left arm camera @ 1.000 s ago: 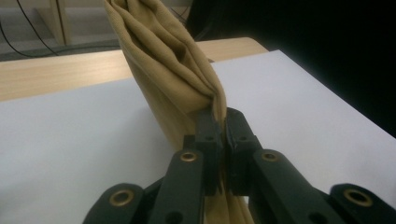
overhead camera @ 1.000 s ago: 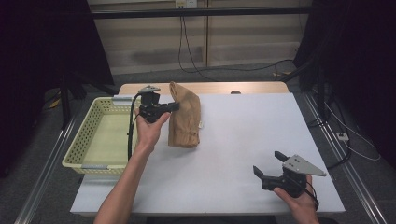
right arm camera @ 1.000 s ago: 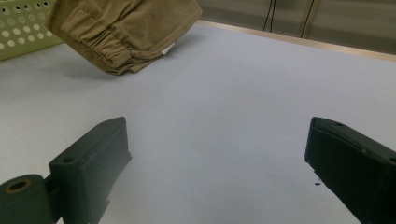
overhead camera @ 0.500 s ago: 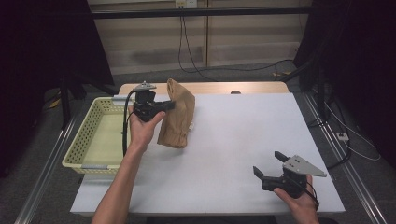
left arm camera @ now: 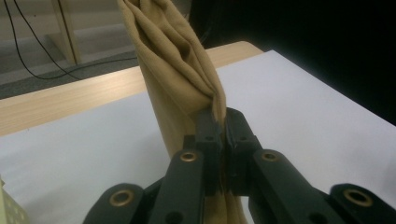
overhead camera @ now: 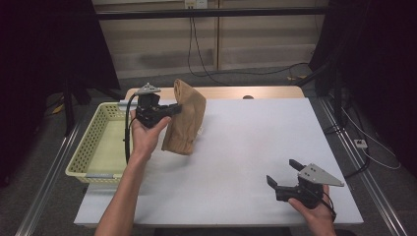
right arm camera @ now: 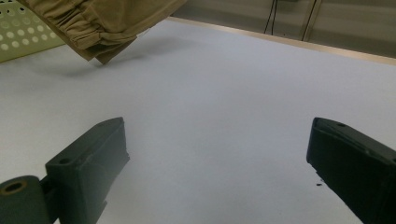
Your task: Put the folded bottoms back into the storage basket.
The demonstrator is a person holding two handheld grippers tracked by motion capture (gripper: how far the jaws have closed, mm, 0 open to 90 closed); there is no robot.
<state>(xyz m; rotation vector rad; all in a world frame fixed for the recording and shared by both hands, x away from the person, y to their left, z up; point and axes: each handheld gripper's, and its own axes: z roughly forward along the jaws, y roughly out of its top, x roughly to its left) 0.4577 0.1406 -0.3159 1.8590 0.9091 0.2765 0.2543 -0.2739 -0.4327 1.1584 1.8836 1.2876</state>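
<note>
A white tabletop (overhead camera: 246, 157) stands in a dim room with dark curtains at both sides and cables on the floor behind it. A tan cloth (overhead camera: 186, 118) hangs near the tabletop's far left part, bunched and folded, its lower end lifted clear of the surface, as the right gripper view shows by the shadow beneath it (right arm camera: 107, 23). The left tool (overhead camera: 173, 109) pinches the cloth at its upper left side; in the left gripper view its jaws are pressed together with a fold of the fabric (left arm camera: 182, 70) caught between them, the cloth rising above and trailing below the tips. The left hand (overhead camera: 146, 135) grips the tool from underneath, wrist bent up, the forearm reaching forward from the near edge at a slant, the cable looping down beside it. Just left of the cloth sits a yellow basket (overhead camera: 81, 157), at the tabletop's left edge. Well apart, at the near right corner, the right tool (overhead camera: 282, 172) is held low over the surface, jaws spread wide and pointing left toward the middle. The right hand (overhead camera: 314, 211) holds it from behind.
</note>
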